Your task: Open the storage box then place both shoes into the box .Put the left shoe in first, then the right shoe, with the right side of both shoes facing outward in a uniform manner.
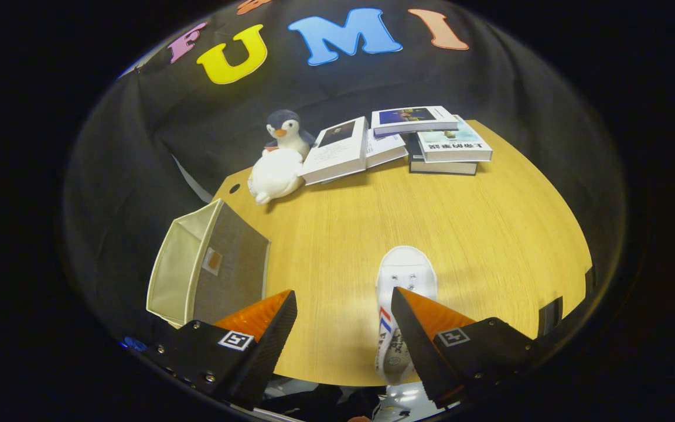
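Observation:
A beige fabric storage box [208,266] stands open at the table's left edge, just beyond my left finger; its inside is hidden from here except one pale wall. One white shoe [401,281] with red and blue side stripes lies on the wooden table, toe pointing away, partly under my right finger [416,328]. My gripper [343,305] hangs above the table's near edge, open, with bare table between the fingers. It holds nothing.
A plush penguin [280,155] sits at the far left of the round wooden table [460,234]. Several books [408,140] lie stacked and leaning along the far edge. Black cloth walls the booth behind.

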Demonstrator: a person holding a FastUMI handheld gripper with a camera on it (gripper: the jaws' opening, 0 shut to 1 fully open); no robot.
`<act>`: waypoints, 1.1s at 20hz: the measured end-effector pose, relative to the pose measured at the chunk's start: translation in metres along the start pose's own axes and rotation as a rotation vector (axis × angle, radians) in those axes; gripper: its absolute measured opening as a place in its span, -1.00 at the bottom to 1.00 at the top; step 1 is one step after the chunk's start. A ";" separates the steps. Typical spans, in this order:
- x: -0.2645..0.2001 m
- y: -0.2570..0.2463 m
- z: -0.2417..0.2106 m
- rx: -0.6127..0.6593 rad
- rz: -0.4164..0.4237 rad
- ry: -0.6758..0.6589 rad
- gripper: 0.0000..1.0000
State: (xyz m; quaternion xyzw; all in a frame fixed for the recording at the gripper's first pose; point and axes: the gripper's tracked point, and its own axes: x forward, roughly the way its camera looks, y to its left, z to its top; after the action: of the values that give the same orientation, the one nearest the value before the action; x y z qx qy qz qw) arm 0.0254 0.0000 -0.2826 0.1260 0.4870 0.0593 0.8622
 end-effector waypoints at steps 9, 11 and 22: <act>0.017 -0.064 -0.029 0.013 -0.094 0.085 0.95; 0.023 -0.077 -0.036 0.011 -0.117 0.108 0.96; 0.046 -0.110 -0.072 -0.017 -0.213 0.244 0.96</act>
State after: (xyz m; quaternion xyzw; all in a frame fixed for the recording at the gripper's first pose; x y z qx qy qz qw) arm -0.0145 -0.0839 -0.3863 0.0582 0.5982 -0.0135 0.7991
